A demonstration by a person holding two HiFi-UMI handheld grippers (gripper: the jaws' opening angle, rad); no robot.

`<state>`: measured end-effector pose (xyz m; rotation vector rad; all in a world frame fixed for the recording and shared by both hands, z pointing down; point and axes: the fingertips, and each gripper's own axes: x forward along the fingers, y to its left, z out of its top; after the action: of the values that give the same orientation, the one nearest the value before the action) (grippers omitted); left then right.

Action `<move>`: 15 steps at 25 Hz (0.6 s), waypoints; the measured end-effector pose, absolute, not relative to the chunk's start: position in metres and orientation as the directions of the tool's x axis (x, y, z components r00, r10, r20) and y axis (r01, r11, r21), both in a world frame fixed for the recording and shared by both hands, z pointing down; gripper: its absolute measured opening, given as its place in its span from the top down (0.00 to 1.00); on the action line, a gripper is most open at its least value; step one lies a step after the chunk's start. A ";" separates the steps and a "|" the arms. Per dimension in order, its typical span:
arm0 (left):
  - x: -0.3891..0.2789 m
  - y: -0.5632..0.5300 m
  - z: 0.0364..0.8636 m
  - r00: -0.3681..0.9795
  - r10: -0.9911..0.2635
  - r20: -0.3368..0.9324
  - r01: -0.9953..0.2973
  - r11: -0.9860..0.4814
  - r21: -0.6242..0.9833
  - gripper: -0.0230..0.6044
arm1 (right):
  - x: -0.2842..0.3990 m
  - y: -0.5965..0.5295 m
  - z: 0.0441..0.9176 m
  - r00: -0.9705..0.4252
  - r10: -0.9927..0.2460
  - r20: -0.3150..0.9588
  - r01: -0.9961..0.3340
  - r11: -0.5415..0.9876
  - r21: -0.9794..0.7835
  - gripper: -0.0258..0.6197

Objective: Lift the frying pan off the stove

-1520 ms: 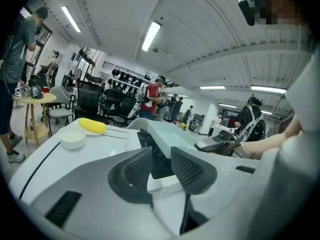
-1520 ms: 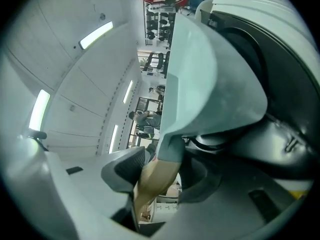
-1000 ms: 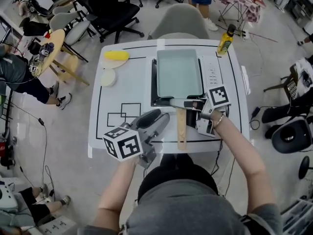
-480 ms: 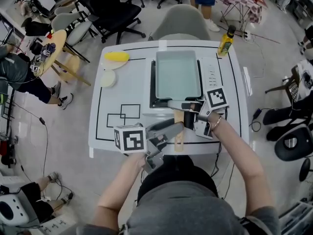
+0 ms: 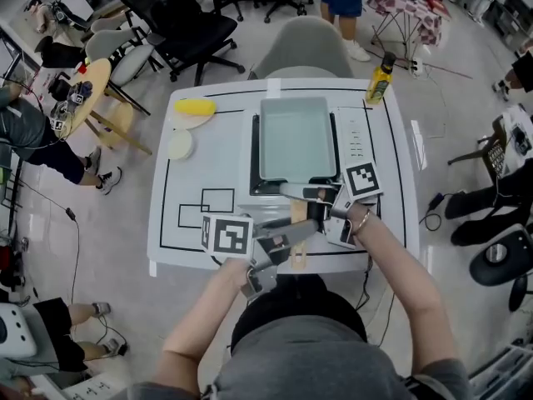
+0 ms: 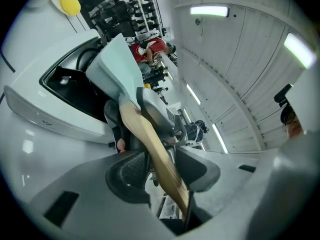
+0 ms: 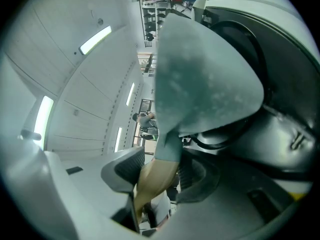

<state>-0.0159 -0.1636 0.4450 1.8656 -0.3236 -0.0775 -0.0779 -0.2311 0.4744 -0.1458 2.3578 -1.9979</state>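
Seen from above, a pale green rectangular pan (image 5: 293, 136) sits flat on a black stove (image 5: 254, 152), at the 12 o'clock side of a white counter (image 5: 191, 223). Its wooden handle (image 5: 297, 212) points to 6 o'clock, toward the person. The right tool (image 5: 315, 197) comes in from 3 o'clock and is clamped on the handle where it meets the pan's neck. The left tool (image 5: 303, 228) comes in from 8 o'clock, lower down the handle. Its jaws are closing with the handle between them, and one pad seems not yet to press the wood. The pan looks not yet lifted. The risk, as I judge it, is lifting before the left tool bites. All the weight lies beyond both grips, so the 12 o'clock end could dip, the handle could twist or slide in the pads, and the pan could knock the stove.
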 end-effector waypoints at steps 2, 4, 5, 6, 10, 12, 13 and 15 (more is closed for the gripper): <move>-0.015 -0.164 0.444 0.965 -0.242 0.103 -0.170 -0.274 0.946 0.71 | -0.079 -0.232 0.473 -0.994 -0.103 0.019 -0.036 0.170 -0.985 0.66; -0.014 -0.162 0.445 0.969 -0.225 0.104 -0.166 -0.276 0.947 0.71 | -0.077 -0.230 0.474 -0.994 -0.108 0.018 -0.037 0.171 -0.985 0.66; -0.013 -0.160 0.446 0.970 -0.219 0.108 -0.168 -0.279 0.945 0.71 | -0.076 -0.229 0.475 -0.994 -0.110 0.021 -0.040 0.172 -0.984 0.66; -0.013 -0.160 0.446 0.970 -0.216 0.112 -0.172 -0.283 0.943 0.71 | -0.076 -0.229 0.475 -0.993 -0.112 0.025 -0.045 0.173 -0.984 0.65; -0.015 -0.160 0.446 0.969 -0.215 0.119 -0.181 -0.295 0.938 0.71 | -0.076 -0.230 0.477 -0.992 -0.121 0.039 -0.060 0.175 -0.983 0.65; -0.017 -0.161 0.446 0.969 -0.215 0.123 -0.187 -0.307 0.933 0.71 | -0.077 -0.231 0.478 -0.992 -0.124 0.036 -0.058 0.179 -0.982 0.65; -0.017 -0.161 0.447 0.969 -0.215 0.126 -0.191 -0.313 0.930 0.71 | -0.079 -0.231 0.477 -0.992 -0.126 0.032 -0.055 0.183 -0.982 0.65; -0.019 -0.161 0.448 0.967 -0.215 0.135 -0.201 -0.325 0.924 0.71 | -0.081 -0.231 0.475 -0.991 -0.130 0.024 -0.049 0.192 -0.980 0.65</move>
<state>-0.0195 -0.1612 0.4478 1.9125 -0.3002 -0.0138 -0.0808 -0.2310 0.4753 -0.1787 2.3750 -1.9492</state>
